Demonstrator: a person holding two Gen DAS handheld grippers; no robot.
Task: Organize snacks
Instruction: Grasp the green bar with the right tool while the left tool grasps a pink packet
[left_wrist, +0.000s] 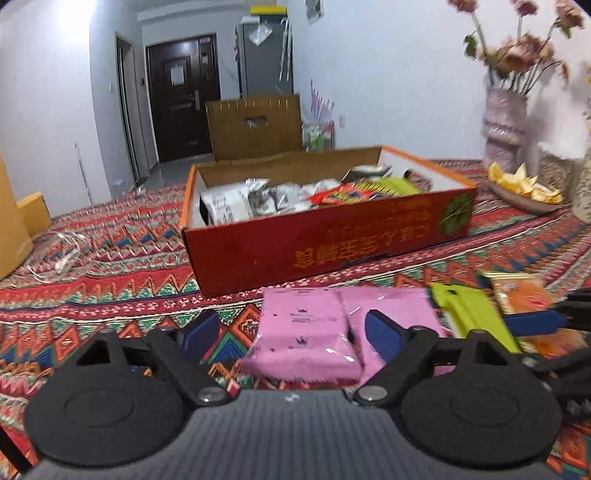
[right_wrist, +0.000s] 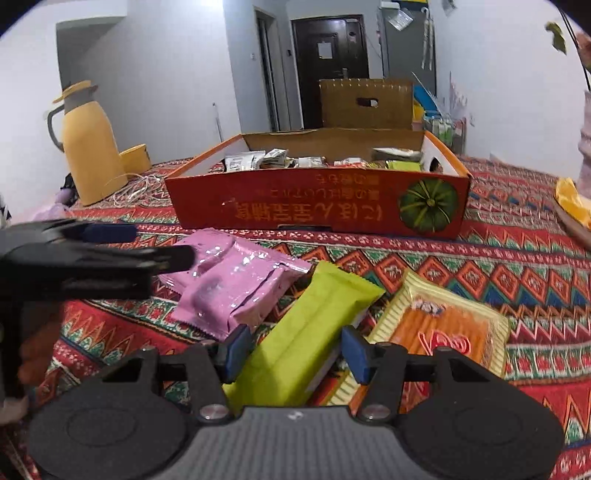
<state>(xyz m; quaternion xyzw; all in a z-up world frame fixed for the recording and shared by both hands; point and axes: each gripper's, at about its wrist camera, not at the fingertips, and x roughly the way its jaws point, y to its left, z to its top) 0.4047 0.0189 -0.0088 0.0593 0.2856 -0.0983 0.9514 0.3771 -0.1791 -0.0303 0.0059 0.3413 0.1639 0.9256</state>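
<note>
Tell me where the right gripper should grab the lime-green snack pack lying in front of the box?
Grip the lime-green pack across its narrow width near the close end, coming from above and behind, as the right gripper is lined up now. It is long and slim, lying flat and overlapping the orange pack, so its long edges sit between the fingers.

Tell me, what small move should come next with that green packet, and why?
Probably close the right hand-held gripper on the green packet: the packet already lies between its fingers, apparently ungripped, and the red box just behind holds other snacks.
</note>
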